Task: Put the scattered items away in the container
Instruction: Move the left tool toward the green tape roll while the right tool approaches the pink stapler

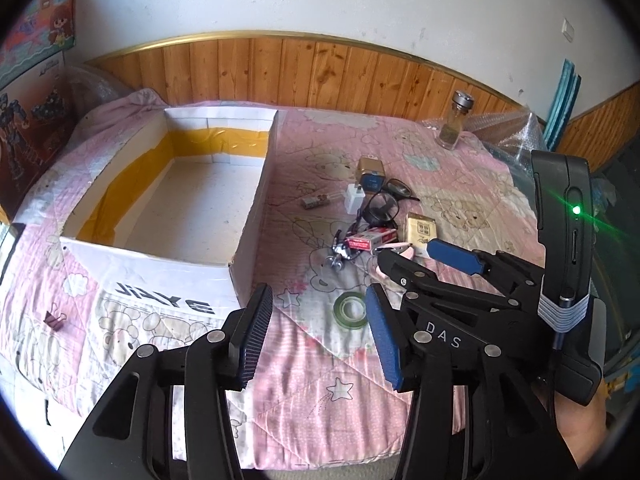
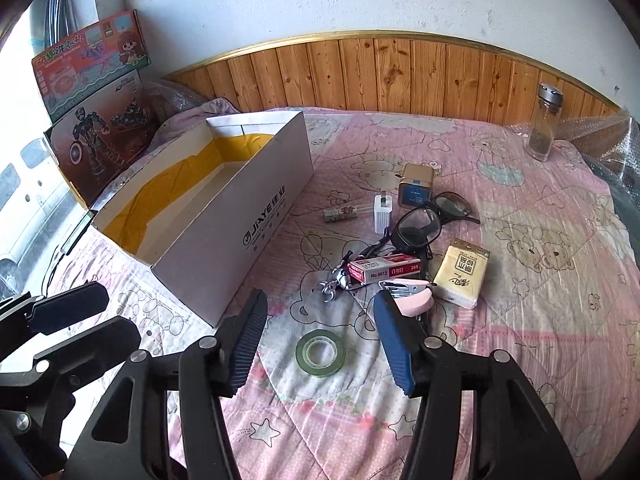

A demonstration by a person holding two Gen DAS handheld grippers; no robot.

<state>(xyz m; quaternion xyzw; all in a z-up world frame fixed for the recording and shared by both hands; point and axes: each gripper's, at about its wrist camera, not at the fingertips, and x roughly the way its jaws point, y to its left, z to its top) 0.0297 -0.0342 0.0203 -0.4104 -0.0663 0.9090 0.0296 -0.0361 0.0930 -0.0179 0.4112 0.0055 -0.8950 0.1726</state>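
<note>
Blue ribbed pads line both claws, and both stand wide apart with nothing between them. The left gripper (image 1: 316, 336) hovers over the pink cartoon-bear quilt (image 1: 304, 408) just right of the box corner; the right gripper (image 2: 320, 340), whose frame reads "DAS" in the left view, hangs above a roll of clear tape (image 2: 320, 353) with a green rim, lying flat on the quilt.

Just beyond the tape lies the scattered cluster: a silver keychain figure (image 2: 335, 282), a red staple box (image 2: 383, 268) marked "No.0012" and "24/6", a pink stapler (image 2: 412, 295) touching it, and a cream tissue pack (image 2: 462, 274) with Chinese print. Farther back sit black-framed glasses (image 2: 430, 220), a white charger plug (image 2: 382, 213), a small patterned cylinder (image 2: 340, 214) and a gold cube (image 2: 418, 190) with a blue face.

Left of the cluster stands the white cardboard box (image 2: 240, 216), open-topped, lined with yellow tape, printed "JiAYE". A purple binder clip (image 1: 55, 318) lies alone on its other side. At the far right, near the wood-panelled wall (image 2: 400, 76), a glass jar (image 2: 544, 128) with a metal lid stands upright.
</note>
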